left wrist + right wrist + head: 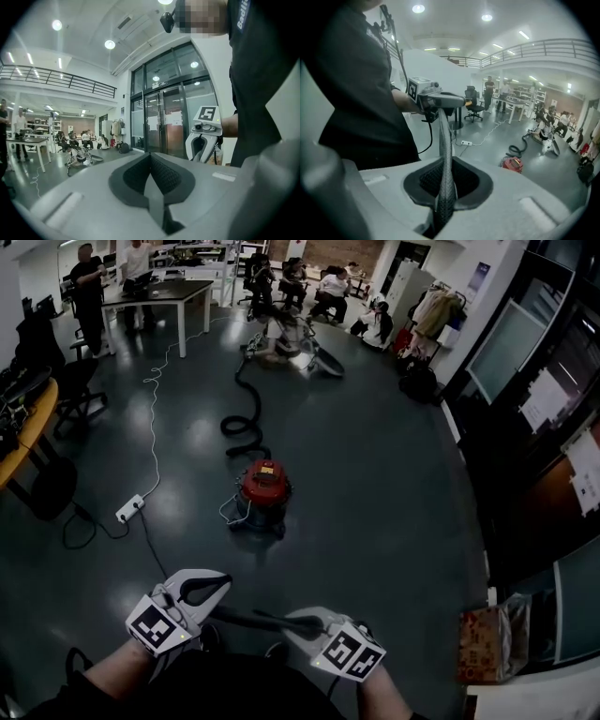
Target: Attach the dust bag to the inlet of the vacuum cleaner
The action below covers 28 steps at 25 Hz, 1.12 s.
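You hold both grippers low and close to your body, above the dark floor point(394, 484). Your left gripper point(217, 601) sits at the near left and your right gripper point(292, 622) at the near right. The dust bag point(262, 619) stretches between them as a thin dark strip seen edge-on.

In the left gripper view, your left gripper's point(151, 157) jaws are clenched together, and a thin grey edge of the dust bag point(157, 206) is pinched in the seam between the pads. The right gripper point(202, 149) shows to the right of it, in front of glass doors point(161, 122).

In the right gripper view, your right gripper's point(445, 187) jaws are closed on the dust bag point(445, 140). Its woven dark fabric rises from the pads straight up to the left gripper point(440, 101), which grasps the far end.

The vacuum cleaner point(264, 488) stands well apart from the bag, on the floor ahead of you. It is a red drum, and nothing touches it but its own leads. Its black hose point(242, 418) snakes away to the far side, toward people sitting on the floor point(281, 334). The inlet is too small to make out.

A white power strip point(129, 509) lies to the left of the vacuum cleaner, with a white cable running far toward a dark tabletop point(159, 292). A patterned bag point(483, 643) stands at the near right by the wall.
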Motion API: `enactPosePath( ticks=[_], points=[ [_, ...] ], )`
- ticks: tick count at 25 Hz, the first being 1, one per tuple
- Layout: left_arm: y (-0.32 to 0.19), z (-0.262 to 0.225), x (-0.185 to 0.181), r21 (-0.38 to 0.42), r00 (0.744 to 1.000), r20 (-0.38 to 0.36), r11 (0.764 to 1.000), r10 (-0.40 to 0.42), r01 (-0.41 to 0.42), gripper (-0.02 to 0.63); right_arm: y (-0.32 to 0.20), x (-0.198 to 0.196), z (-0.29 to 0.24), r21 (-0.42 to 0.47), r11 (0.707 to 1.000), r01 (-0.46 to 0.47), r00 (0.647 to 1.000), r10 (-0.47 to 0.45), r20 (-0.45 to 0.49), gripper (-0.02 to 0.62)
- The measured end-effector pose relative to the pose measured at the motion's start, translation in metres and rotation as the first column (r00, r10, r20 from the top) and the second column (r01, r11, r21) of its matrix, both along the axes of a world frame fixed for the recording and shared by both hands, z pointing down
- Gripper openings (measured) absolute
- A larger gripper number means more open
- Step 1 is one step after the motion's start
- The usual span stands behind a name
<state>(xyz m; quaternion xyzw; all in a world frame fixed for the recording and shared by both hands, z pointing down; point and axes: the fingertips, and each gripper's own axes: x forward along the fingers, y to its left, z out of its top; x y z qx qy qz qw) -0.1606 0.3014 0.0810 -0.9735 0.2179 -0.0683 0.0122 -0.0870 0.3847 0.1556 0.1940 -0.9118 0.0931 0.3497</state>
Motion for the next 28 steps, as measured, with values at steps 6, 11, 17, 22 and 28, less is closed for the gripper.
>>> enactPosePath(
  ticks=[6,11,17,22,28],
  points=[
    [0.001,-0.003,0.016,0.005,1.0,0.025,1.0,-0.018,0.018,0.002,0.0,0.016,0.0,0.01,0.999,0.035,0.999,-0.035,0.006,0.028],
    [0.004,-0.002,0.04,0.005,0.998,0.041,0.999,-0.05,0.05,0.002,0.002,0.04,-0.001,0.018,0.998,0.056,0.998,-0.056,0.019,0.028],
    [0.002,-0.006,0.066,0.033,0.994,0.062,0.995,-0.093,0.091,0.002,0.001,0.07,0.006,0.029,0.996,0.089,0.996,-0.089,0.006,0.026],
    [-0.002,-0.002,0.084,0.022,0.991,0.065,0.993,-0.116,0.115,0.002,0.001,0.094,0.01,0.029,0.996,0.087,0.996,-0.087,-0.003,0.026],
    [-0.022,0.008,0.092,-0.009,0.994,0.035,0.995,-0.1,0.1,0.002,-0.014,0.104,0.013,0.026,0.998,0.061,0.998,-0.06,-0.017,0.028]
  ],
)
